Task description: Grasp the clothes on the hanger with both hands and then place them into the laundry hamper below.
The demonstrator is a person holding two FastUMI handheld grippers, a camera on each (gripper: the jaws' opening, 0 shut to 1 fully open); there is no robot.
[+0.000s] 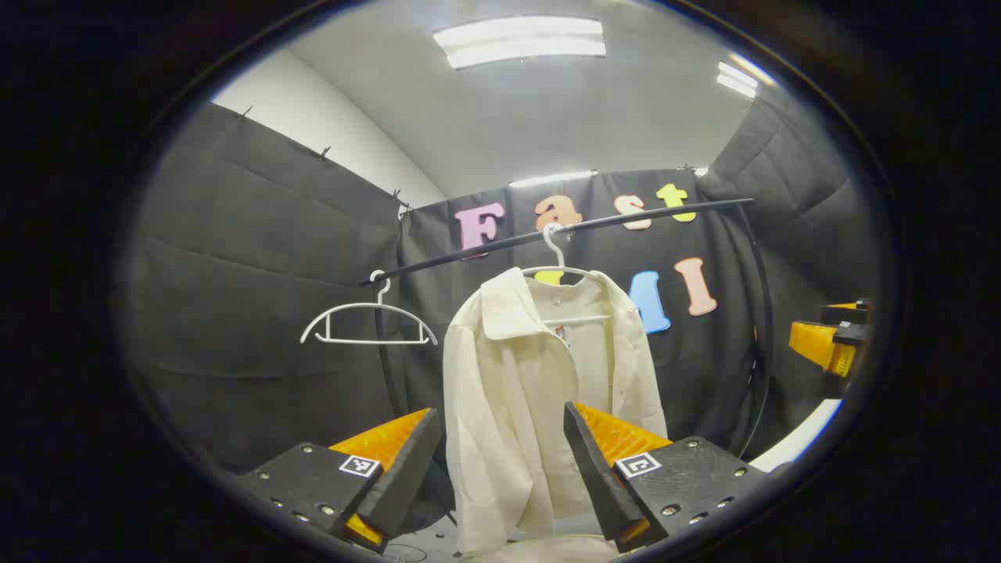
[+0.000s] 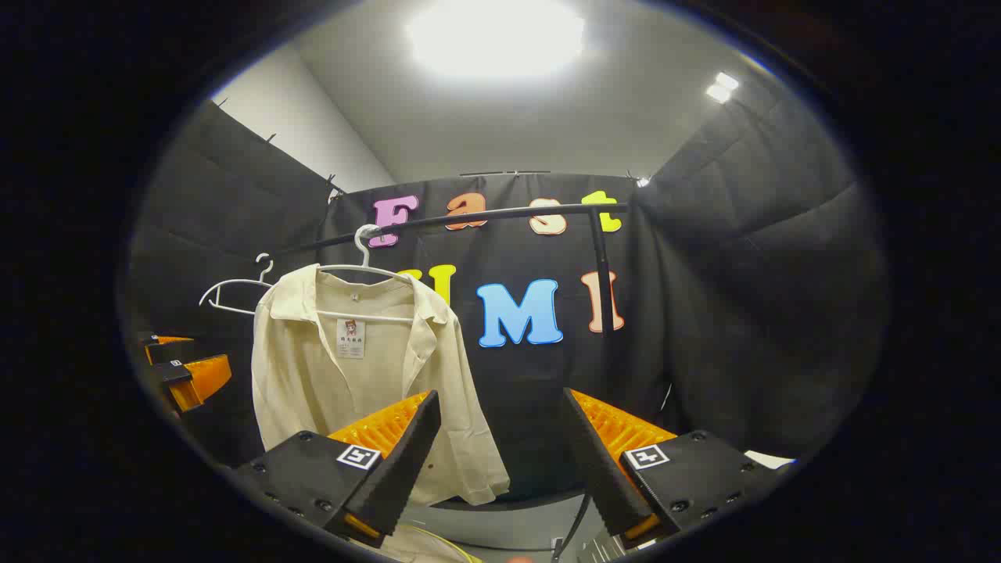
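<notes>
A cream collared shirt [image 1: 516, 367] hangs on a white hanger [image 1: 557, 262] from a black rail [image 1: 563, 231]. My left gripper [image 1: 500, 426] stands open in front of the shirt, some way short of it, nothing between its fingers. In the right gripper view the same shirt [image 2: 344, 367] hangs at left on its hanger [image 2: 367, 262]. My right gripper [image 2: 500, 410] is open too, aimed to the right of the shirt at the black wall. The other gripper [image 2: 188, 371] shows at the far left of that view, and the right one [image 1: 829, 340] at the far right edge of the left gripper view.
A second white hanger [image 1: 367, 320] hangs bare on the rail's left end. The rail's upright post [image 2: 604, 313] stands right of the shirt. A pale rim [image 2: 438, 547], perhaps the hamper, peeks in at the bottom below the shirt.
</notes>
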